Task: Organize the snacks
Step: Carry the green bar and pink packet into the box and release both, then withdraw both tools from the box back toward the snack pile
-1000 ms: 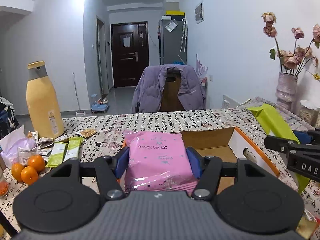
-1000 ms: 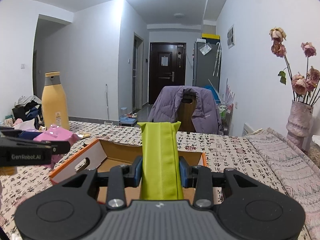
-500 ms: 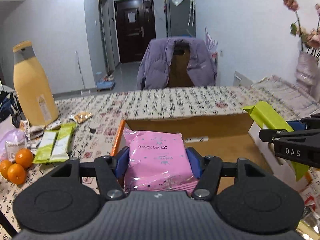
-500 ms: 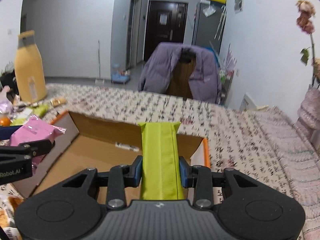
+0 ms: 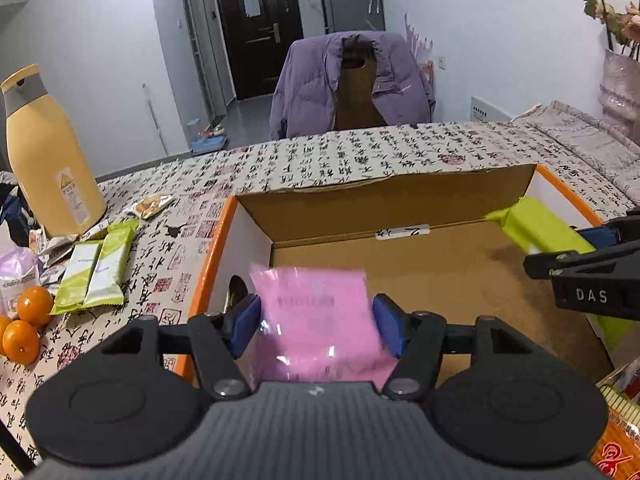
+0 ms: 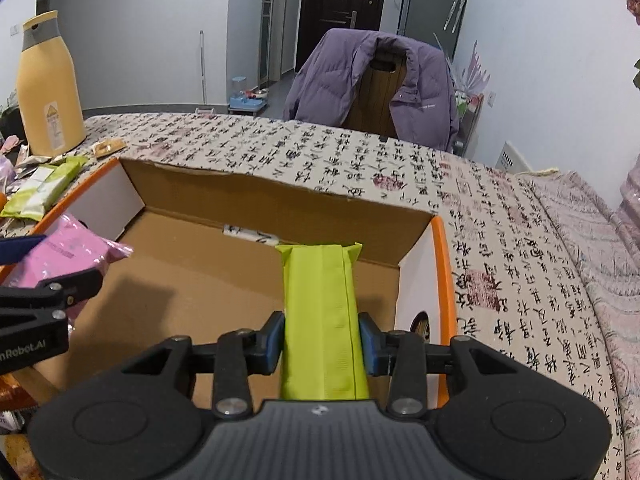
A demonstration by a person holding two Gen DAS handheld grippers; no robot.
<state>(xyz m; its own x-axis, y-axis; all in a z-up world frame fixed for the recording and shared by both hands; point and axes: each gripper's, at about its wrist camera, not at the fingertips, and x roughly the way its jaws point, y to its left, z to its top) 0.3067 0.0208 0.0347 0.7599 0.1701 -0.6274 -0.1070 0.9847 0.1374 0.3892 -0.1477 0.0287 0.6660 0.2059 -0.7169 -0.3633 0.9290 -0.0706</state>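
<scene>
The box (image 5: 400, 208) is sitting open on the table (image 5: 360, 152), the left gripper (image 5: 316, 322) at its 9 o'clock side is opening around the blurred pink pack (image 5: 316, 320), and the right gripper (image 6: 322, 340) at 3 o'clock is clamping the green pack (image 6: 320, 312) over the box floor.

Both tools lowered over cardboard box (image 5: 400, 200); left tool (image 5: 316, 320) opening, pink packet (image 5: 316, 312) blurred between pads

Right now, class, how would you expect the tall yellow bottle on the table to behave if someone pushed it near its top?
The yellow bottle stands upright, tall against its base, so a high push would probably tip it rather than slide it. The patterned tablecloth likely adds grip. Its round body might roll once down.
</scene>
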